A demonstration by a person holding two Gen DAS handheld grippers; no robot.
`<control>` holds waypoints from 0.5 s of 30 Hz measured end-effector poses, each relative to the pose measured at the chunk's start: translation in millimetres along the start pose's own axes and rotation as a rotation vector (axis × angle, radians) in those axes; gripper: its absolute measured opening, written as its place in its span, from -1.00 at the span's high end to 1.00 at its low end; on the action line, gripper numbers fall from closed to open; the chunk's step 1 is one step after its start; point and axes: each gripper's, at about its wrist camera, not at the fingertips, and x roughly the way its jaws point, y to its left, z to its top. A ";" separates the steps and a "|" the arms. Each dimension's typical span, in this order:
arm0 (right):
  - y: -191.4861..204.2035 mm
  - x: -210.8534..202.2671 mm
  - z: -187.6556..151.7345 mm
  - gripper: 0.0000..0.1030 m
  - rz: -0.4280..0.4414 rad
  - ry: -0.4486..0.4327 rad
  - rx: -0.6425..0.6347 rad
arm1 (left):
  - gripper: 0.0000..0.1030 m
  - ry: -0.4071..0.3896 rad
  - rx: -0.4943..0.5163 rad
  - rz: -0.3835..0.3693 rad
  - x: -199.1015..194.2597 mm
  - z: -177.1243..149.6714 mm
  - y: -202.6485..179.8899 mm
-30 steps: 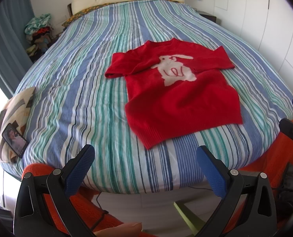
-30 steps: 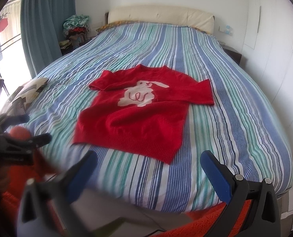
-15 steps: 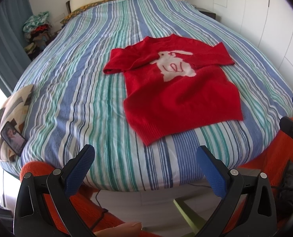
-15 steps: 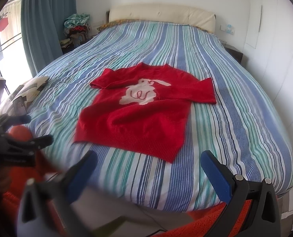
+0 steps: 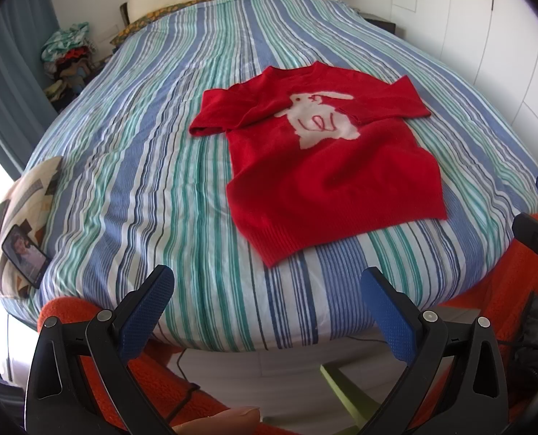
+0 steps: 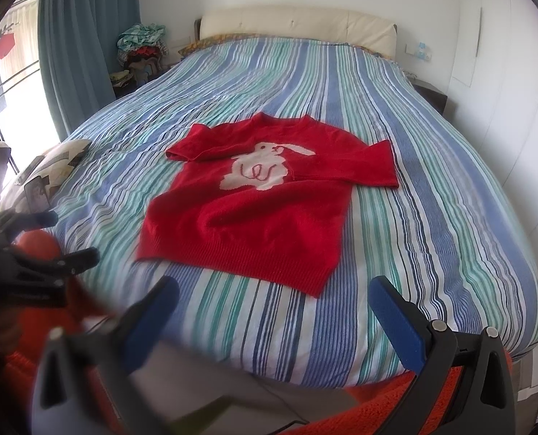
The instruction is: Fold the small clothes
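Note:
A small red sweater (image 5: 326,166) (image 6: 254,214) with a white rabbit on its chest lies spread flat, front up, on the striped bed (image 5: 153,166) (image 6: 432,224), its hem toward me. Both short sleeves stick out sideways. My left gripper (image 5: 265,290) hovers open over the bed's near edge, short of the hem, with nothing between its blue pads. Likewise my right gripper (image 6: 272,301) is open and empty, near the hem's right corner. From the right wrist view the left gripper (image 6: 48,235) shows at the left edge.
A patterned pillow (image 5: 26,210) with a phone (image 5: 24,255) on it lies at the bed's left edge. A heap of clothes (image 6: 142,47) sits by the blue curtain (image 6: 76,47). White wardrobe doors (image 5: 500,36) line the right. Orange fabric (image 5: 500,290) lies below the bed's edge.
Both grippers have moved slightly forward toward the bed, so the sweater sits a little closer. Both stay open and empty.

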 end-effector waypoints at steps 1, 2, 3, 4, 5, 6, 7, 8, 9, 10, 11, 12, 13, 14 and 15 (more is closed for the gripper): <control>-0.2 0.0 0.1 -1.00 0.000 0.000 0.000 | -0.99 0.001 0.000 -0.001 -0.2 0.3 0.6; 0.5 0.3 -0.5 -1.00 0.000 0.001 0.000 | -0.99 0.001 0.001 -0.001 -0.1 0.1 0.3; 1.1 0.8 -0.8 -1.00 0.001 0.001 -0.001 | -0.99 0.002 0.002 -0.001 0.1 0.1 0.4; 1.5 1.2 -1.1 -1.00 0.001 0.002 -0.001 | -0.99 0.002 0.003 -0.001 0.5 0.1 0.6; 2.5 1.8 -1.7 -1.00 0.002 0.003 -0.001 | -0.99 0.002 0.003 0.000 0.5 -0.1 0.5; 3.6 2.1 -2.4 -1.00 0.002 0.004 -0.002 | -0.99 0.002 0.003 0.001 0.5 -0.1 0.6; 4.1 2.5 -2.8 -1.00 0.002 0.005 -0.002 | -0.99 0.002 0.003 0.001 0.6 -0.2 0.7; 3.5 2.8 -2.6 -1.00 0.002 0.005 -0.002 | -0.99 0.002 0.002 0.002 0.5 -0.1 0.8; 3.5 2.8 -2.6 -1.00 0.003 0.004 -0.002 | -0.99 0.002 0.001 0.002 0.5 -0.2 1.0; 4.2 3.2 -3.0 -1.00 0.003 0.005 -0.003 | -0.99 0.003 0.002 0.002 0.5 -0.1 1.0; 4.1 3.2 -2.9 -1.00 0.003 0.005 -0.003 | -0.99 0.004 0.001 0.002 0.6 -0.3 1.1; 4.4 3.3 -3.1 -1.00 0.003 0.006 -0.003 | -0.99 0.005 0.001 0.001 1.0 -0.2 1.0; 4.2 3.2 -2.8 -1.00 0.003 0.006 -0.002 | -0.99 0.007 0.001 0.001 1.3 -0.2 1.1; 4.5 3.5 -3.1 -1.00 0.004 0.007 -0.002 | -0.99 0.008 0.001 0.001 1.6 -0.3 1.0; 5.0 3.5 -3.4 -1.00 0.004 0.007 -0.002 | -0.99 0.009 0.001 0.001 2.0 -0.2 1.1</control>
